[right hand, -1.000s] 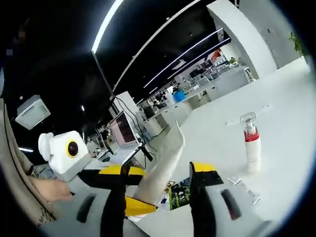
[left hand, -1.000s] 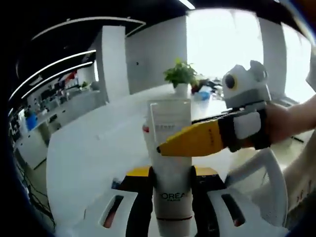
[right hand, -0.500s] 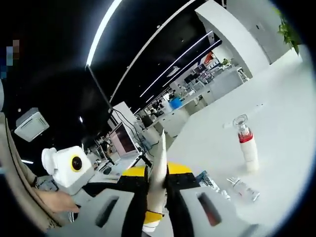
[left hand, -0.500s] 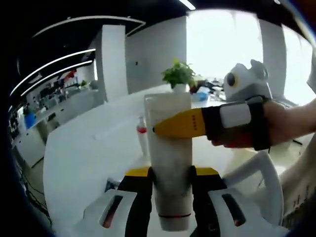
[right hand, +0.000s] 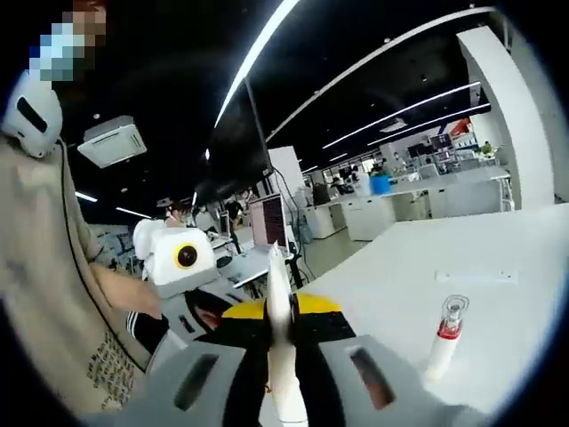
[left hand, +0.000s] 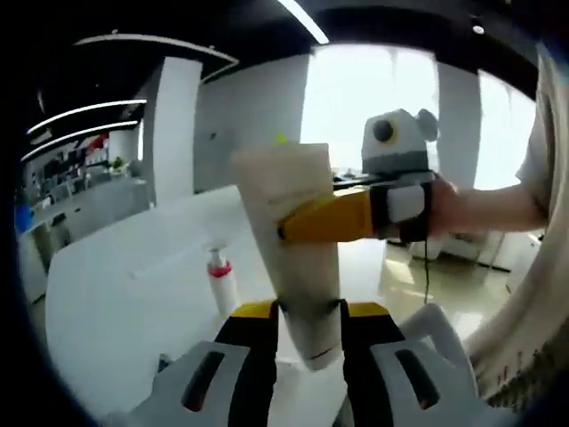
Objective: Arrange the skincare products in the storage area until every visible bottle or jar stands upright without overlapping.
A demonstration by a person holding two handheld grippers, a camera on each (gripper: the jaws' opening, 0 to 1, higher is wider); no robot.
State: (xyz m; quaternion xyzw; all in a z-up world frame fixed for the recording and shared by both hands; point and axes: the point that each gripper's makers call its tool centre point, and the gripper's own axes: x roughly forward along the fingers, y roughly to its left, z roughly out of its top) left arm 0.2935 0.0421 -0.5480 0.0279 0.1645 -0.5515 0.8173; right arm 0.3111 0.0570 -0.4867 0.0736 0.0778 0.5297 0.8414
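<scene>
Your left hand-held gripper (left hand: 307, 334) is clamped on the lower end of the white cream tube (left hand: 293, 240), which rises between its two jaws and leans a little to the left, flat crimped end uppermost. Your right hand-held gripper (left hand: 289, 229) comes in from the right of the left gripper view and its yellow jaws pinch the same tube about halfway up, so both tools hold it off the desk (left hand: 116, 294).

In the right gripper view you see the tube (right hand: 280, 338) edge-on, a thin white blade squeezed between the closed jaws of the right hand-held gripper (right hand: 283, 342), with the left hand-held gripper (right hand: 209, 311) and your hand (right hand: 133, 298) just left of it. The left gripper view gives you the tube's broad face instead; any printing on it is too blurred to read.

The white pump bottle with the red collar (left hand: 220, 277) stands upright on the desk, left of and beyond the tube, well apart from it. From the right gripper view the bottle (right hand: 444, 342) stands to the right with bare white desk (right hand: 498, 302) all round it and a far edge well behind.
</scene>
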